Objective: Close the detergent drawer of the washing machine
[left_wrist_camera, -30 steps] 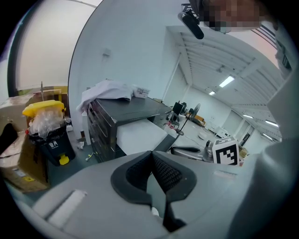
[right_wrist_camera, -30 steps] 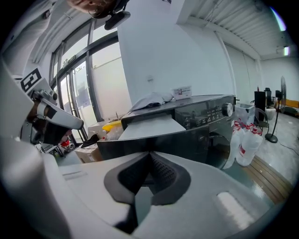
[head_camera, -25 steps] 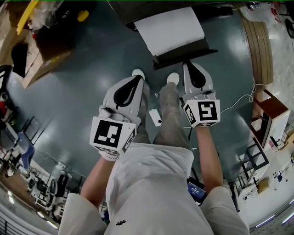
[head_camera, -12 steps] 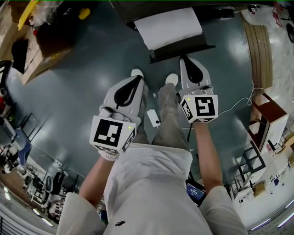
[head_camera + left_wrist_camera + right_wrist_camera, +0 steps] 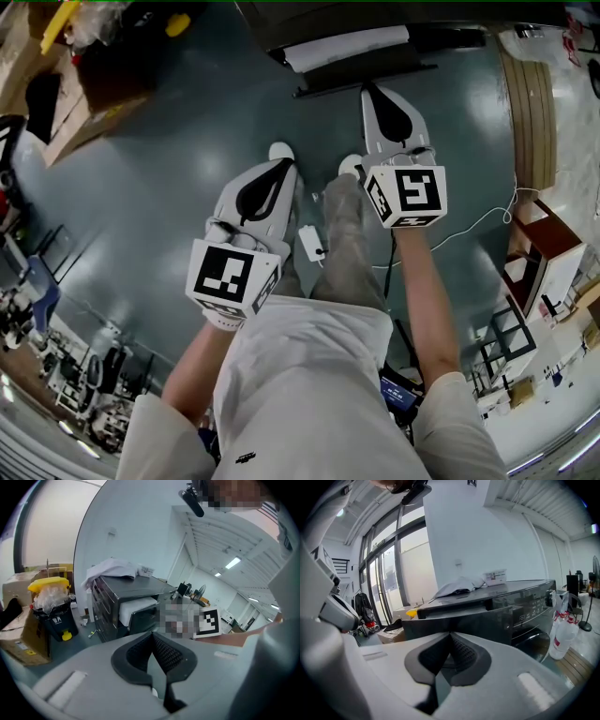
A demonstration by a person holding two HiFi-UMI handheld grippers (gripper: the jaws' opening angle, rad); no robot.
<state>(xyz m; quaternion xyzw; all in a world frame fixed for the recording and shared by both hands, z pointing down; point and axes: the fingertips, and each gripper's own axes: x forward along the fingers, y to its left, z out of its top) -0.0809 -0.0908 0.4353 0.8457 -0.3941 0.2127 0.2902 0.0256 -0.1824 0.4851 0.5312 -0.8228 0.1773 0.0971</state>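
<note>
Right gripper (image 5: 368,92): you're holding it clenched, jaws pressed together with nothing between them. In the head view it's sitting upper centre, tips right up against the dark front panel of the detergent drawer (image 5: 349,47). I can't confirm actual contact from that view. In the right gripper view the drawer front (image 5: 464,620) is filling the space just past the closed tips (image 5: 451,634).

The drawer is sticking partway out of the washing machine (image 5: 309,14) at the top centre of the head view, with a strip of white interior showing behind the dark front. In the left gripper view it's showing at centre, white side (image 5: 136,607) visible, not flush with the machine body (image 5: 117,590).

Left gripper (image 5: 284,162): also clenched and empty, jaw tips meeting (image 5: 152,634). You're holding it at centre-left of the head view, well apart from the drawer, over the grey floor (image 5: 169,187) beside your leg.

A white cloth (image 5: 457,587) is lying on top of the machine. A plastic bag (image 5: 560,630) is standing at the right edge of the right gripper view, and a yellow-lidded bin (image 5: 51,606) at the left of the left gripper view.
</note>
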